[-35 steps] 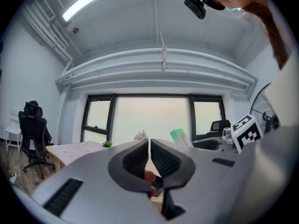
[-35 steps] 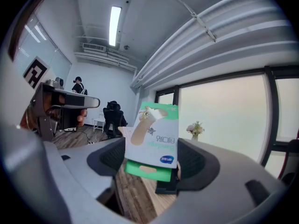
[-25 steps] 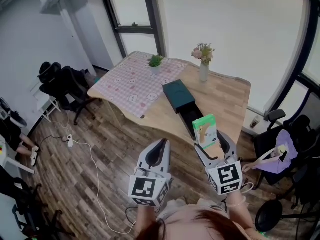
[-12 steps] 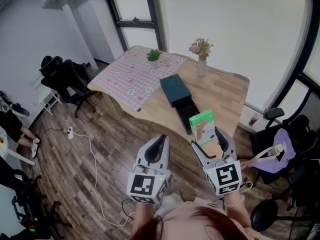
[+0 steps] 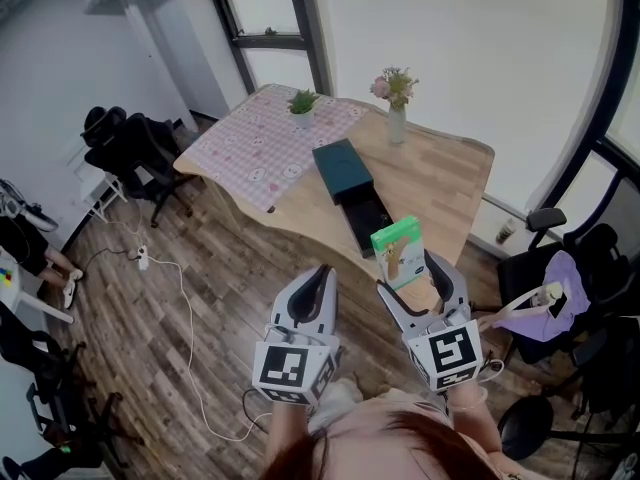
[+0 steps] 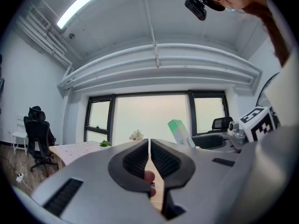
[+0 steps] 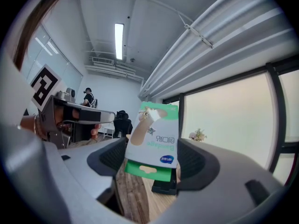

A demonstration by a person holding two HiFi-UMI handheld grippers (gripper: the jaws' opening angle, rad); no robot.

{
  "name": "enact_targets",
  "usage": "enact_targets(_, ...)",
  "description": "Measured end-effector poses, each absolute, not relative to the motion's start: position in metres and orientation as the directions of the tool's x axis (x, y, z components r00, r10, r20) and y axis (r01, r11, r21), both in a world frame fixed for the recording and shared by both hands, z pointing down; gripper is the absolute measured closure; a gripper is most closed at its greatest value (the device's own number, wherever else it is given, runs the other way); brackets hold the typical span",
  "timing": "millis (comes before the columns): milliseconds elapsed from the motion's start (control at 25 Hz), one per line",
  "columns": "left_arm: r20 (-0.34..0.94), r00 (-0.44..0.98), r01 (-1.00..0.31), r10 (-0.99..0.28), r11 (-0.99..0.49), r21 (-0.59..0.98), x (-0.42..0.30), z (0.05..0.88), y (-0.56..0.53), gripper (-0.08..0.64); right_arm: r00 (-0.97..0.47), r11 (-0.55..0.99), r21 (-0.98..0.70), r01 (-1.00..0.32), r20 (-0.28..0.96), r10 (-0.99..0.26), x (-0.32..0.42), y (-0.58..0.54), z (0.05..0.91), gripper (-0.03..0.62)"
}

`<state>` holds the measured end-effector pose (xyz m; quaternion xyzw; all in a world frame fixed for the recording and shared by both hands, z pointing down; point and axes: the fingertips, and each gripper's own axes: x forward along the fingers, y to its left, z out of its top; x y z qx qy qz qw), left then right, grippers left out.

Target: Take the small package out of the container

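Here, the right gripper [image 5: 410,274] jaws clamp the small package [image 5: 397,250] at centre frame, clear of the container [image 5: 345,173] on the worktop [image 5: 440,178] — keep the grip firm and level; left gripper [image 5: 318,276] jaws together, empty.

Small package [image 5: 397,252], held between the jaws of the right gripper [image 5: 410,276]: sits slightly further left and higher in the head view than a second ago. Table [image 5: 445,188] with container [image 5: 342,171], vase of flowers [image 5: 397,118] and potted plant [image 5: 301,103]: all shifted up and to the left in that view, drawn a little further off from the gripper.
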<state>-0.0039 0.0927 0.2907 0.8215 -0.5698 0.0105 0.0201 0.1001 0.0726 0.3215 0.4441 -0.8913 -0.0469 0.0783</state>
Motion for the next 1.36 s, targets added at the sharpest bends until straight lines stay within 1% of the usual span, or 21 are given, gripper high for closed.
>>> enact_targets(440, 0.076, 0.367, -0.929, -0.927, -0.37, -0.029, 0.046, 0.292, 0.099, 0.541, -0.607, 0.612, 0.109, -0.783, 0.077, -0.791, 0.138, 0.081, 0.322, 0.249)
enact_targets(800, 0.101, 0.397, -0.915, -0.912, -0.402, -0.035, 0.054, 0.296, 0.1, 0.541, -0.58, 0.584, 0.091, -0.807, 0.067, -0.812, 0.146, 0.078, 0.327, 0.249)
enact_targets(1000, 0.112, 0.417, -0.906, -0.902, -0.423, -0.032, 0.044, 0.298, 0.094, 0.541, -0.552, 0.557, 0.085, -0.826, 0.078, -0.83, 0.141, 0.07, 0.327, 0.249)
enact_targets(1360, 0.121, 0.447, -0.892, -0.886, -0.451, -0.007, 0.005, 0.31, 0.085, 0.541, -0.513, 0.521, 0.091, -0.849, 0.096, -0.853, 0.11, 0.056, 0.332, 0.249)
